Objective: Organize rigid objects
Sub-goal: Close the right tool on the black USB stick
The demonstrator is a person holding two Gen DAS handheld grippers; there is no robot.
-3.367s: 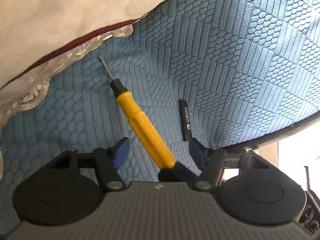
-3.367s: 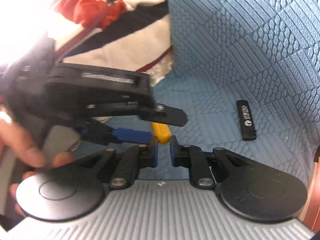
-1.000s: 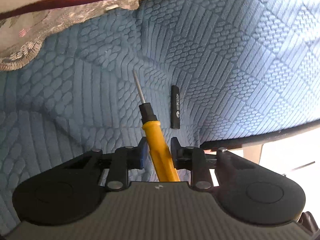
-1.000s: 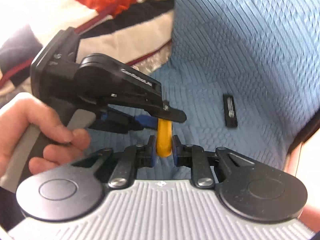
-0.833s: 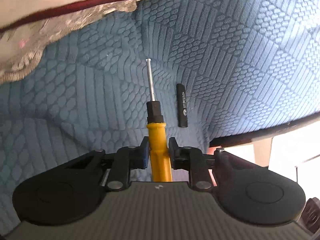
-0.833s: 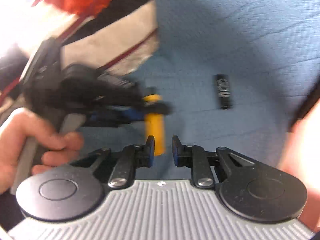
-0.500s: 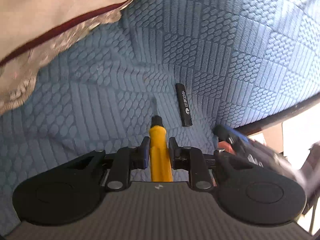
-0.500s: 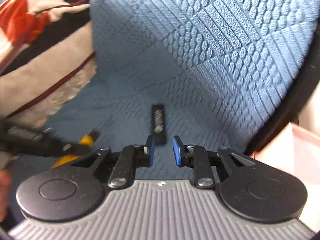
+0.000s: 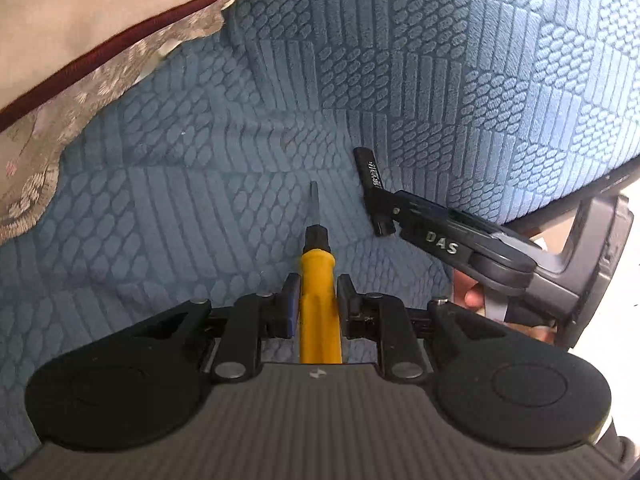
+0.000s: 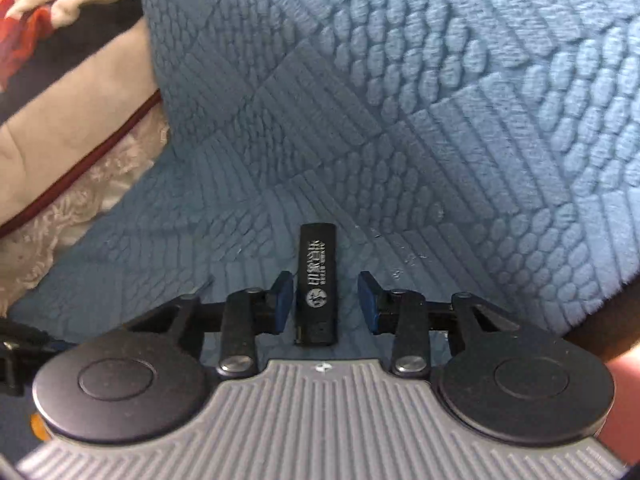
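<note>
My left gripper [image 9: 318, 286] is shut on the yellow handle of a screwdriver [image 9: 318, 280], whose black collar and metal tip point away over the blue cushion. A black lighter [image 10: 317, 280] with white print lies flat on the cushion. My right gripper [image 10: 325, 285] straddles its near half; its jaws are opening and the blue pads stand clear of the lighter on both sides. In the left wrist view the right gripper [image 9: 386, 210] reaches in from the right onto the lighter [image 9: 370, 172].
A blue textured sofa cushion [image 9: 200, 184] carries everything, with its back [image 10: 440, 80] rising behind. A beige cloth with a dark red piping and lace edge [image 9: 80, 60] lies at the left. The cushion's dark edge [image 9: 580, 196] runs at the right.
My right gripper left the screwdriver handle, swung right and down to the lighter, and its jaws widened around it. The left gripper kept the screwdriver and rolled, so the shaft now points straight ahead.
</note>
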